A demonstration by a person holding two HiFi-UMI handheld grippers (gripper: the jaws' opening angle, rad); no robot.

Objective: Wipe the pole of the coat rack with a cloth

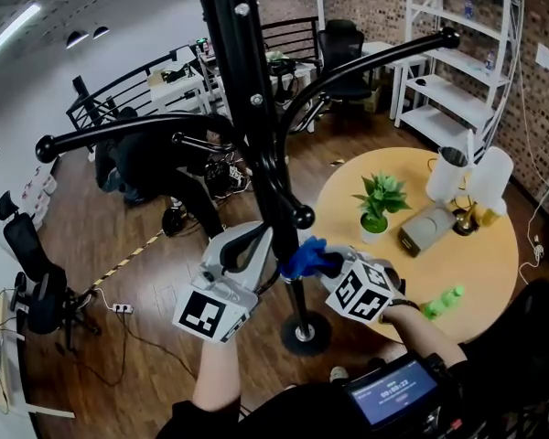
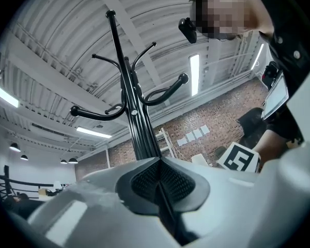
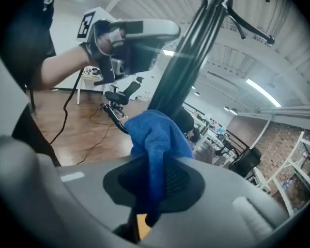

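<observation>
Clamping a blue cloth (image 1: 302,257) between its jaws, the right hand-held gripper (image 1: 326,265) sits low on the near right side of the coat rack's black pole (image 1: 256,135). The cloth is bunched up, and its free end is pressed against the pole. In the right gripper view the cloth (image 3: 157,133) hangs down through the shut pads and bulges beyond them onto the pole (image 3: 188,61).

The left hand-held gripper (image 1: 256,240) is just left of the pole at about the same height. Its own view shows the jaws of this hand-held gripper (image 2: 159,161) drawn narrow, pad against pad with nothing between them. The pole (image 2: 137,123) rises right beyond their tips.

Under both, the pole runs down to a round base (image 1: 304,334) on the wooden floor (image 1: 146,245). A power strip (image 1: 121,308) lies on the floor to the left.

To the right stands a round wooden bench (image 1: 457,263). It carries a green bottle (image 1: 444,300) at its near edge, then a grey box (image 1: 425,230) and a potted plant (image 1: 379,199), with white jugs (image 1: 448,172) behind them.

Higher up, curved hooks (image 1: 119,133) branch left and right from the pole. At the far right a white shelf unit (image 1: 457,71) stands against a brick wall, and a black office chair (image 1: 343,48) is to its left.
</observation>
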